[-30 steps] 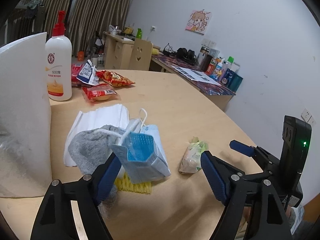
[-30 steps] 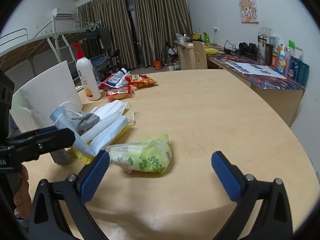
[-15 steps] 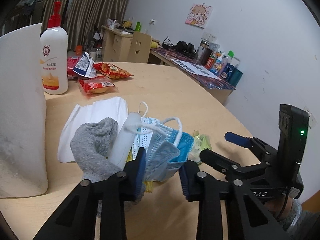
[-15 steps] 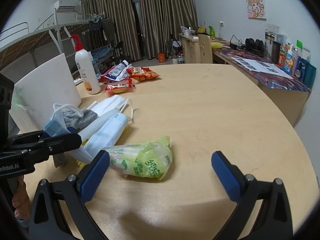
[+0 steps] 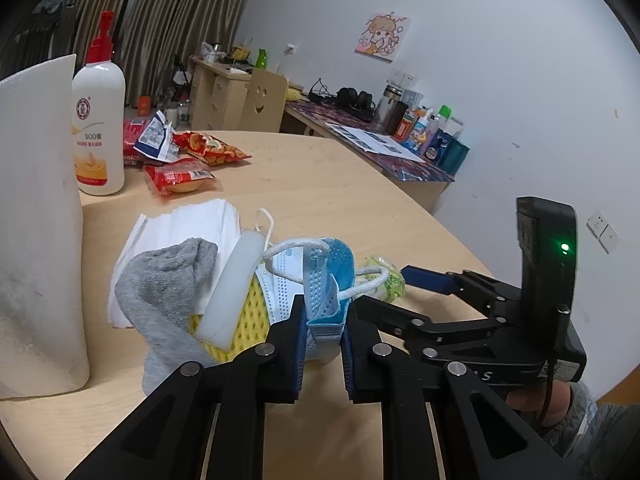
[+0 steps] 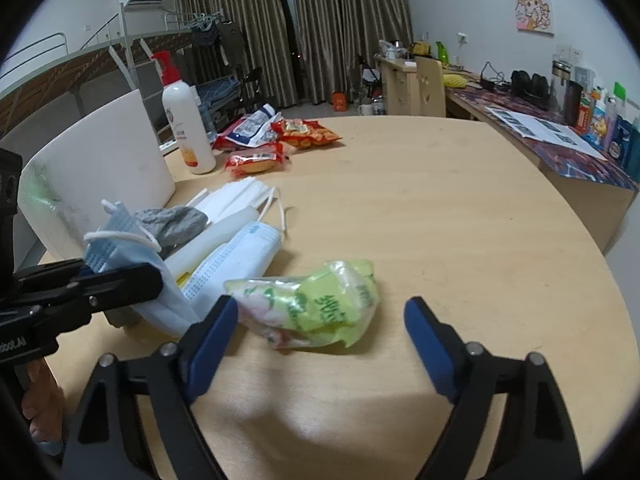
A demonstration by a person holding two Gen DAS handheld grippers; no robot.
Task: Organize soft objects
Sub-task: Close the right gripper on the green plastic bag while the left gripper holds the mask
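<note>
Now the left gripper (image 5: pixel 323 334) closes its jaws on a folded blue mask (image 5: pixel 326 292), lifted above the pile near the table's (image 6: pixel 440 208) left edge. The right gripper (image 6: pixel 320 316) closes too, jaws still apart around a green packet (image 6: pixel 316 304) lying on the table.

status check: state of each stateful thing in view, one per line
left gripper: jaws closing, pinching the blue face mask
right gripper: jaws closing, not yet touching the green packet between them
green packet: lying on table, crumpled
grey sock: slumped on the pile
lotion bottle: upright, pump on
</note>
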